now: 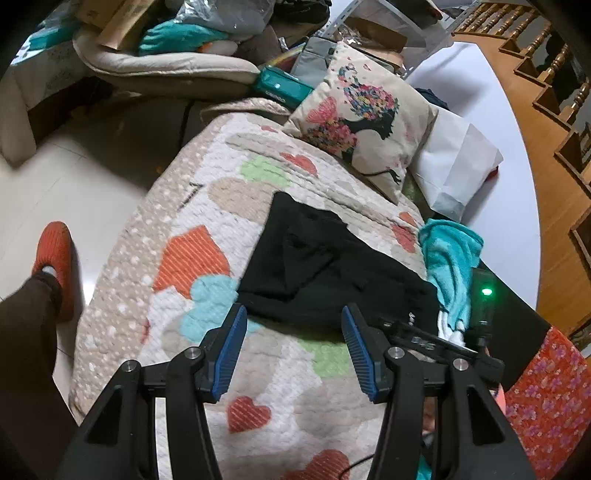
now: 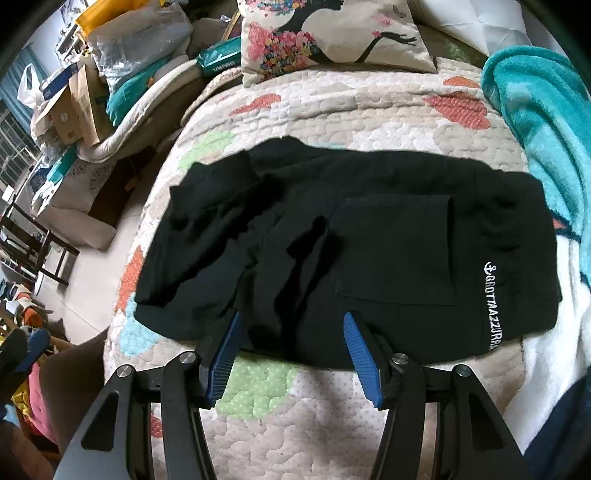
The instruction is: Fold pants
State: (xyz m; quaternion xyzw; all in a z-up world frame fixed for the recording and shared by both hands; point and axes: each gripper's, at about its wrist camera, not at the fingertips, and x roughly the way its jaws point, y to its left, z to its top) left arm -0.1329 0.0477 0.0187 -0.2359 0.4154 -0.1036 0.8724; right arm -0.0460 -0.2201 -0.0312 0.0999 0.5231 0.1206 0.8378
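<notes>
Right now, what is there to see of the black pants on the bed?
The black pants are short, of soft knit-looking cloth, lying on the heart-patterned quilt. A square patch pocket faces up, beside white lettering along the band at the right end. The leg ends at the left are rumpled, with a deep crease down the middle. The right edge lies against the teal blanket. The right gripper and left gripper are open and hold nothing, tips near the near edge.

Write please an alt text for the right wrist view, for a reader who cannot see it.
Black pants lie spread, partly folded, on a heart-patterned quilt, with white lettering along the waistband at the right. The open right claw hovers at their near edge, holding nothing. A floral pillow and a teal blanket lie beyond.
</notes>
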